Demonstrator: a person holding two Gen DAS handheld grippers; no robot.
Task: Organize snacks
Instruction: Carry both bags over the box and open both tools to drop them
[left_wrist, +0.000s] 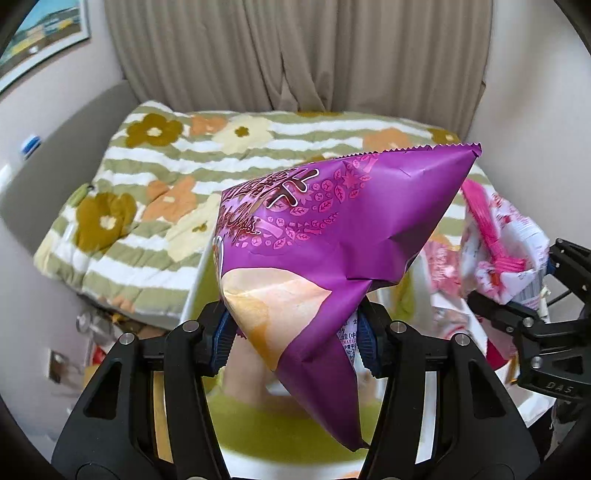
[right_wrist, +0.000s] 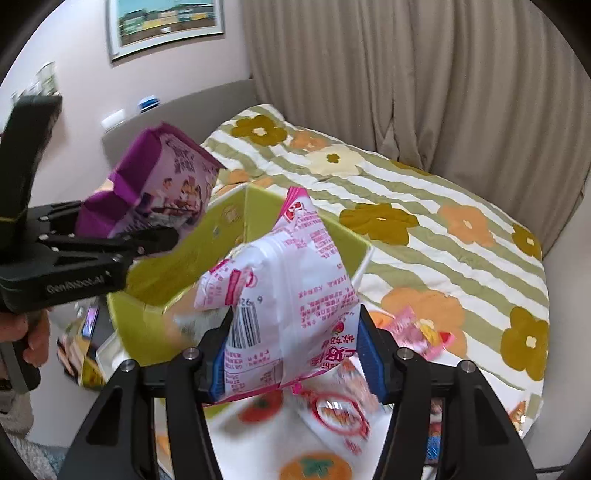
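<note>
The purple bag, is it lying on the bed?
No, the purple bag hangs in the air, pinched by the left gripper.

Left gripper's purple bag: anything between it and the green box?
Nothing visible. The purple bag, clamped in the left gripper, hangs over the open green box, whose opening looks clear beneath it. The pink bag in the right gripper sits beside that path, not across it.

Found open room above green box (right_wrist: 258, 206); purple bag (right_wrist: 159, 184) and left gripper (right_wrist: 155, 236) crowded its left side; bedspread (right_wrist: 443, 229) lay bare far right.
</note>
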